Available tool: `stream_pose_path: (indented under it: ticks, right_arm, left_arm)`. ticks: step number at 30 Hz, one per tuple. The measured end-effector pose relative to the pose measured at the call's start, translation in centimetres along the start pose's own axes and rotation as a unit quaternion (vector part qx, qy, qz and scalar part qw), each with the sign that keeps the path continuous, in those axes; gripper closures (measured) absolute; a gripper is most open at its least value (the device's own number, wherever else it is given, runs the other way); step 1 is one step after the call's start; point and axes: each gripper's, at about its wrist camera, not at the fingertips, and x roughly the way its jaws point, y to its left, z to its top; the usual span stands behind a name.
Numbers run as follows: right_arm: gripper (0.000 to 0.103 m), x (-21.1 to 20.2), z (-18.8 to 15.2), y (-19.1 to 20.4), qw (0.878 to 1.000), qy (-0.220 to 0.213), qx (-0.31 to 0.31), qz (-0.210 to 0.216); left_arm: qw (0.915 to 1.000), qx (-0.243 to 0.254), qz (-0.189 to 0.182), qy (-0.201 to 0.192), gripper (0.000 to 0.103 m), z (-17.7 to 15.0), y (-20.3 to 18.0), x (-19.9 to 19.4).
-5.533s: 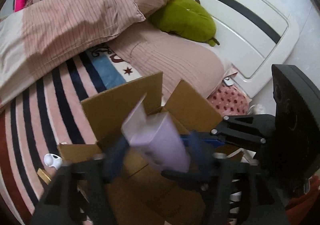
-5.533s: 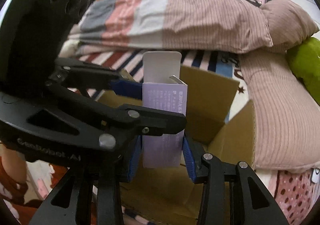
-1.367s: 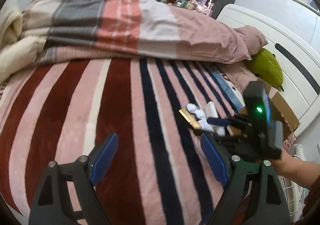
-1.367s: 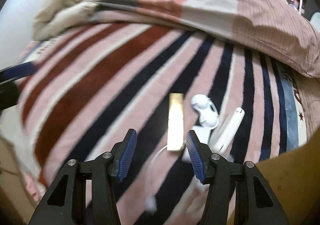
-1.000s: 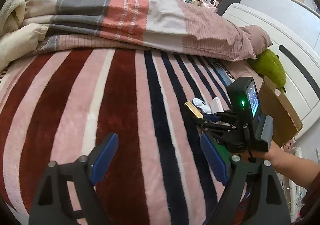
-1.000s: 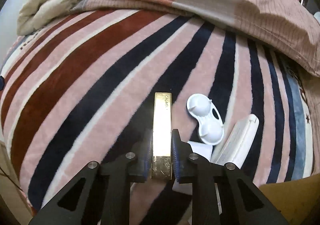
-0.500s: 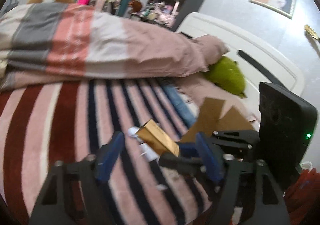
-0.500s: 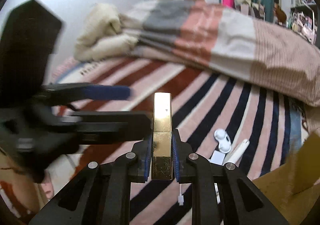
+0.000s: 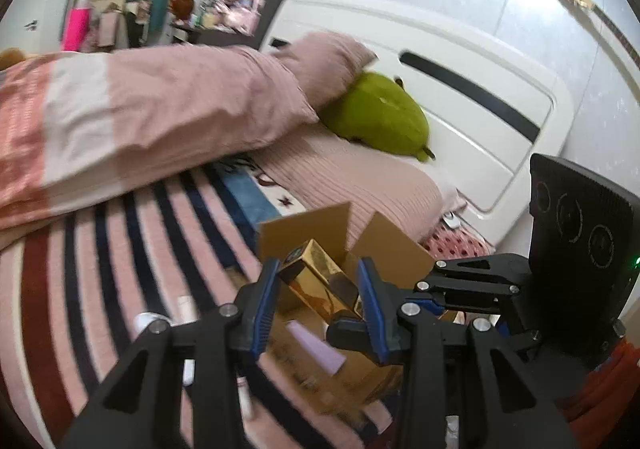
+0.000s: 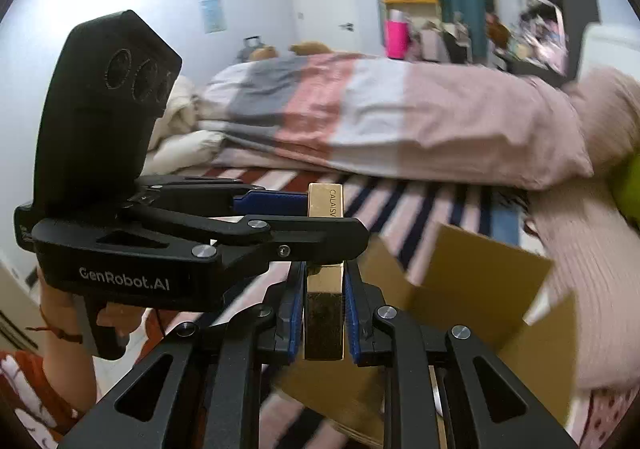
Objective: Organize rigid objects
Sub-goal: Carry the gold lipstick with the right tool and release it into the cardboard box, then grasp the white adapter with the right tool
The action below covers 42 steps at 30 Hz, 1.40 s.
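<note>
Gold box (image 10: 324,313), long and narrow, is clamped between the blue-padded fingers (image 10: 296,319) of the right gripper (image 10: 322,323), which press on both its sides. It is held in the air above the open cardboard carton (image 9: 320,233), one end pointing toward the flaps. The left gripper (image 9: 318,305) has its fingers (image 9: 264,305) spread on either side of the gold box; whether the pads touch it cannot be told. In the right wrist view the left gripper (image 10: 304,221) crosses in front of the box. A lilac box (image 9: 316,347) lies inside the carton. The carton rests on the striped bed (image 9: 100,269), near a green plush (image 9: 376,117) and a folded duvet (image 10: 380,117).
</note>
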Motion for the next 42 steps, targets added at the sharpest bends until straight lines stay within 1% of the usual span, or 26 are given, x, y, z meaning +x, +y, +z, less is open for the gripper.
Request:
stream_pose_path:
  ticks: [5,8,12,16,17,18,19,22,23,25,27,30,31,32,33,34,35,36,37,38,40,42]
  right_arm:
    - [0.09,-0.3,-1.1,-4.4,0.998,0.037,0.047,-0.015]
    - [0.09,0.0,-1.7,-6.7,0.994,0.077,0.068,-0.024]
    - [0.09,1.5,-2.2,-8.3,0.988,0.129,0.074,-0.04]
    - [0.089,2.5,-2.7,-8.9,0.981,0.17,0.069,-0.06]
    - [0.089,2.6,-2.9,-8.9,0.98,0.178,0.068,-0.066]
    - [0.089,2.7,-3.0,-8.9,0.978,0.183,0.064,-0.074]
    - [0.089,2.7,-3.1,-8.9,0.977,0.186,0.061,-0.079]
    - [0.089,2.4,-3.2,-8.8,0.977,0.187,0.062,-0.083]
    - [0.089,2.1,-3.1,-8.6,0.978,0.183,0.063,-0.083]
    - [0.089,1.7,-2.8,-8.1,0.979,0.173,0.058,-0.087]
    - [0.089,1.1,-2.2,-6.8,0.983,0.155,0.05,-0.082]
    - [0.089,0.0,-1.1,-4.1,0.991,0.118,0.04,-0.046]
    - [0.087,-0.3,-0.6,-2.8,0.994,0.101,0.031,-0.032]
    - [0.081,-0.5,-0.1,-1.7,0.995,0.09,0.022,-0.023]
    - [0.078,-0.5,0.2,-0.6,0.997,0.081,0.013,-0.015]
    - [0.075,-0.5,0.5,0.6,0.997,0.073,0.002,-0.008]
    - [0.075,-0.3,0.8,2.3,0.998,0.065,-0.014,0.004]
    - [0.075,0.1,0.9,3.5,0.998,0.063,-0.024,0.013]
    - [0.075,0.6,1.0,4.7,0.997,0.064,-0.031,0.022]
    - [0.075,1.4,1.0,6.2,0.996,0.068,-0.038,0.037]
    - [0.075,2.7,0.7,7.9,0.994,0.079,-0.043,0.057]
    - [0.074,4.4,-0.2,9.5,0.993,0.092,-0.05,0.06]
  left_arm:
    - [0.9978,0.014,-0.008,0.064,0.067,1.3,-1.8,5.0]
    - [0.993,0.019,-0.003,0.116,0.067,1.9,-2.4,8.0]
    - [0.9871,0.031,0.004,0.157,0.067,1.9,-3.0,10.1]
    - [0.9841,0.036,0.017,0.173,0.067,1.8,-3.2,11.0]
    - [0.9839,0.035,0.017,0.174,0.066,1.7,-3.2,11.0]
    - [0.9842,0.032,0.016,0.173,0.063,1.7,-3.0,10.8]
    - [0.9848,0.03,0.017,0.17,0.057,1.7,-2.9,10.4]
    - [0.9879,0.03,0.027,0.15,0.048,1.8,-2.7,8.5]
    - [0.9894,0.029,0.029,0.139,0.046,1.9,-2.5,7.6]
    - [0.9926,0.027,0.04,0.112,0.037,2.0,-2.0,5.3]
    - [0.9949,0.025,0.059,0.079,0.032,1.8,-1.3,2.3]
    - [0.9955,0.013,0.087,0.035,0.032,1.0,0.3,-2.1]
    - [0.9951,0.009,0.096,0.023,0.032,0.7,0.9,-3.4]
    - [0.9945,0.004,0.104,0.014,0.031,0.3,1.4,-4.4]
    - [0.9934,-0.003,0.115,0.002,0.03,-0.2,2.2,-5.7]
    - [0.9924,-0.009,0.123,-0.008,0.029,-0.8,2.9,-6.8]
    - [0.9909,-0.016,0.132,-0.017,0.026,-1.4,3.8,-7.9]
    - [0.989,-0.024,0.143,-0.028,0.02,-2.2,4.7,-9.0]
    - [0.9872,-0.03,0.152,-0.035,0.019,-2.9,5.4,-9.8]
    - [0.9855,-0.037,0.16,-0.041,0.019,-3.6,6.3,-10.5]
    - [0.9825,-0.053,0.172,-0.048,0.019,-5.4,8.1,-11.5]
    - [0.9802,-0.067,0.179,-0.052,0.019,-7.3,9.7,-12.2]
